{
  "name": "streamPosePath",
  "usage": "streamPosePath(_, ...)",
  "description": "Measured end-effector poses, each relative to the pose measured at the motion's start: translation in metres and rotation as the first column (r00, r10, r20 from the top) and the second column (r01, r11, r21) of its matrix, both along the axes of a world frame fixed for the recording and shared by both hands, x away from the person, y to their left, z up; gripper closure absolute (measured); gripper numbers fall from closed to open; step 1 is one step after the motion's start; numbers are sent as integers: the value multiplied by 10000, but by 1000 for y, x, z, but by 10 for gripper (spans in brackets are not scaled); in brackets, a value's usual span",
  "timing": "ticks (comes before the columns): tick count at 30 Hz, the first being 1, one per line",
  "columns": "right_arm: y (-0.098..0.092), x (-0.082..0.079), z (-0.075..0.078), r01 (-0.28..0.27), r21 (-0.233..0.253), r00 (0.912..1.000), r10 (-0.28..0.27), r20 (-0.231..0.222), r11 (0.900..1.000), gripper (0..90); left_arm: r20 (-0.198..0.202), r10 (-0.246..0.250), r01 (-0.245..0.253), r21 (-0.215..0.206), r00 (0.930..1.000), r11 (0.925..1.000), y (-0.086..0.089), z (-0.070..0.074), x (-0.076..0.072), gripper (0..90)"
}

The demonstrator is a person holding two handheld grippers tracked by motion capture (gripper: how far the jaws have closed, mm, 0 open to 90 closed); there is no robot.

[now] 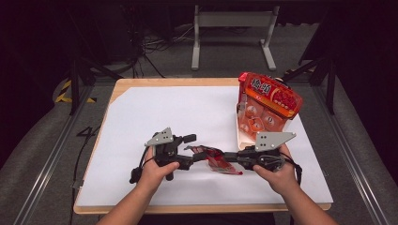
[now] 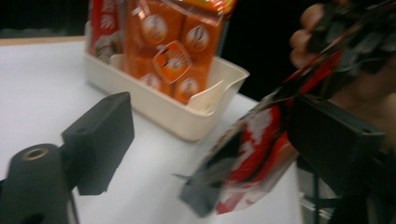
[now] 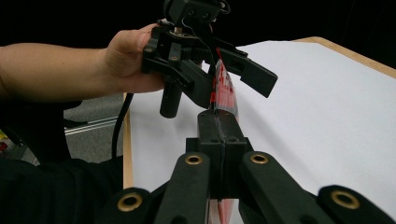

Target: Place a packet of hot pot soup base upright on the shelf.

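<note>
The jaws of the right gripper (image 3: 219, 140) are pressed fully together on the edge of a small red packet (image 3: 225, 91), which stands thin and upright between them in the right gripper view. The jaws of the left gripper (image 2: 205, 140) stand wide apart, with the same packet (image 2: 252, 158) between them near the right jaw; I cannot tell if that jaw touches it. In the high view the red packet (image 1: 217, 159) is held just above the white sheet (image 1: 155, 112), between the left gripper (image 1: 191, 149) and the right gripper (image 1: 228, 156), near the front middle of the table (image 1: 123, 84). The two grippers point toward each other, each one held by a hand of the person. Behind the right gripper, at the right side of the sheet, a cream tray (image 1: 241, 136) holds a big orange bag of snacks (image 1: 270, 101), which stands upright and leans a little. In the left gripper view the tray (image 2: 187, 116) is beyond the jaws, well apart from the packet.
</note>
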State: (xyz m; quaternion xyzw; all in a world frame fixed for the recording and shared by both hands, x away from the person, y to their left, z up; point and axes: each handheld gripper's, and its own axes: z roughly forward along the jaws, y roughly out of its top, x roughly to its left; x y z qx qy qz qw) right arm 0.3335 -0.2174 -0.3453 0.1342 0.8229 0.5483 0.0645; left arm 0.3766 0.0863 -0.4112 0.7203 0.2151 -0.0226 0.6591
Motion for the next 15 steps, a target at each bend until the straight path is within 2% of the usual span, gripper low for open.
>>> streamPosePath(4,-1,2,-2,28,104,10000,-28,-57,9999,900,152,-280,281,-48,9995,9996,-1,3,-2,360)
streamPosePath(5,-1,2,-3,40,112,10000,-39,-88,9999,900,179,-363,364,-84,9992,9993,-1,3,-3,438)
streamPosePath(7,-2,2,-4,130,107,9999,-130,-58,9999,900,216,-469,469,4,9987,9989,-1,4,-3,506)
streamPosePath(12,-6,4,-4,427,153,9991,-427,-29,9990,900,416,-854,841,325,9955,9959,1,11,-8,775)
streamPosePath(13,-8,4,-5,580,138,9983,-580,16,9982,900,478,-948,928,424,9943,9948,1,14,-9,775)
streamPosePath(15,-10,5,-6,752,127,9972,-752,-18,9971,900,743,-1063,1003,803,9916,9917,0,21,-13,877)
